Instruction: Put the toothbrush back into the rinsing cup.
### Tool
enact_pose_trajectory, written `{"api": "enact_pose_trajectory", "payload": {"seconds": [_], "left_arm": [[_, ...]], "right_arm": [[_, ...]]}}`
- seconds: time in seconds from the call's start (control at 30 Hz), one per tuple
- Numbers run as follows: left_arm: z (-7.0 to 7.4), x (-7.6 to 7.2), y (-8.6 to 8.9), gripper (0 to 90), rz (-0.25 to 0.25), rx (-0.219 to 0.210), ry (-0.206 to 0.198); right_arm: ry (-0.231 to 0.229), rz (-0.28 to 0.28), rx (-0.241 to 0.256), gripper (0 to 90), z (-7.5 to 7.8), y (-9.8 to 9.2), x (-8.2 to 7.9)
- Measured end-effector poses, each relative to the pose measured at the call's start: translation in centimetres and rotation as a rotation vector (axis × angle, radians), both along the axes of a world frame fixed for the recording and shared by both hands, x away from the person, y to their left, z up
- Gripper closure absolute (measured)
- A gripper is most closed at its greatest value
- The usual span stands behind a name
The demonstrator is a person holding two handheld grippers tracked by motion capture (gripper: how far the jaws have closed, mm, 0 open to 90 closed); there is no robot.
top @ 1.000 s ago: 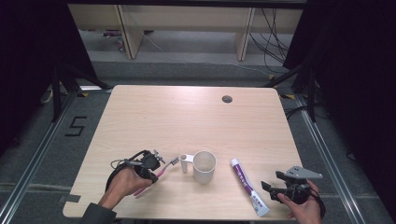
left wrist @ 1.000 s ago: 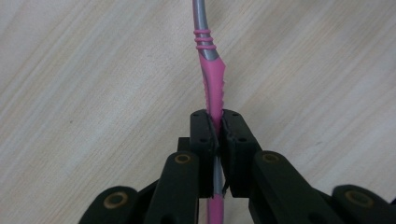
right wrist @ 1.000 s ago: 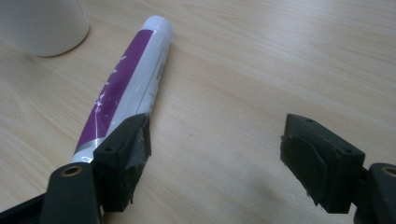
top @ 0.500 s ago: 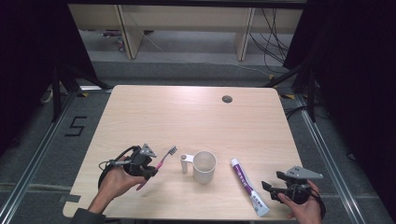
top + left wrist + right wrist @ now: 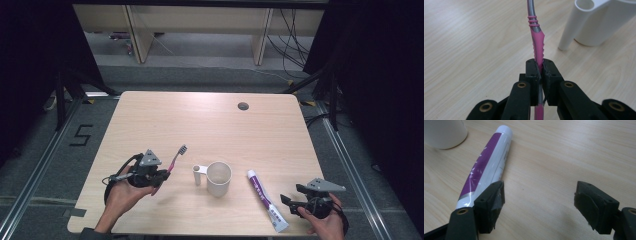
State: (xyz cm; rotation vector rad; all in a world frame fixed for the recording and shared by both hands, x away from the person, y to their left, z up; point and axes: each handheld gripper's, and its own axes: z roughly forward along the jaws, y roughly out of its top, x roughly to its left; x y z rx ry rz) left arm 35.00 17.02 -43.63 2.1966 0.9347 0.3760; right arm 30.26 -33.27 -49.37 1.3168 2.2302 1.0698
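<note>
Matt wood-grain table (image 5: 210, 120); smooth white plastic cup (image 5: 219, 178); glossy tube (image 5: 486, 167).

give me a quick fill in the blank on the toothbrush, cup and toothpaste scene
1. The left tongs are shut on the pink ____.
2. The white cup stands between the toothbrush and the ____.
3. The right tongs are ____, with bare table between the jaws.
4. The toothpaste tube lies ____ on the table.

Missing words: toothbrush; toothpaste tube; open; flat
</note>
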Motion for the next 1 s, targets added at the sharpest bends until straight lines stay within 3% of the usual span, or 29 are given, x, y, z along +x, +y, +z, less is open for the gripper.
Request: {"api": "enact_pose_trajectory", "payload": {"seconds": [0.07,0.17,0.27,0.33,0.47,0.57,0.73,1.0], "left_arm": [[0.0,-0.1,0.3,83.7,0.024,-0.051,-0.031],[0.0,-0.2,0.4,83.7,0.038,-0.074,-0.044],[0.2,-0.6,0.2,83.7,0.062,-0.131,-0.093],[0.3,-0.8,0.2,83.7,0.066,-0.142,-0.098],[0.6,-1.3,-0.2,83.7,0.077,-0.228,-0.157],[0.9,-1.4,-0.4,83.7,0.08,-0.257,-0.175],[0.9,-1.5,-0.7,83.7,0.071,-0.273,-0.174],[1.6,-1.5,-1.6,83.7,0.058,-0.307,-0.227]], "right_arm": [[0.001,0.0,0.002,25.3,-0.1,-0.1,0.1],[0.008,0.002,0.004,25.4,-0.1,-0.2,0.1],[0.002,0.004,0.01,25.4,-0.2,-0.2,0.1],[0.004,0.005,0.006,25.4,-0.1,-0.2,0.1],[0.002,0.004,0.013,25.4,-0.2,-0.2,0.1],[0.0,0.002,0.007,25.3,-0.2,-0.2,0.1],[0.008,0.001,0.009,25.3,-0.2,-0.1,0.1],[0.009,0.002,0.01,25.4,-0.2,-0.1,0.1]]}}
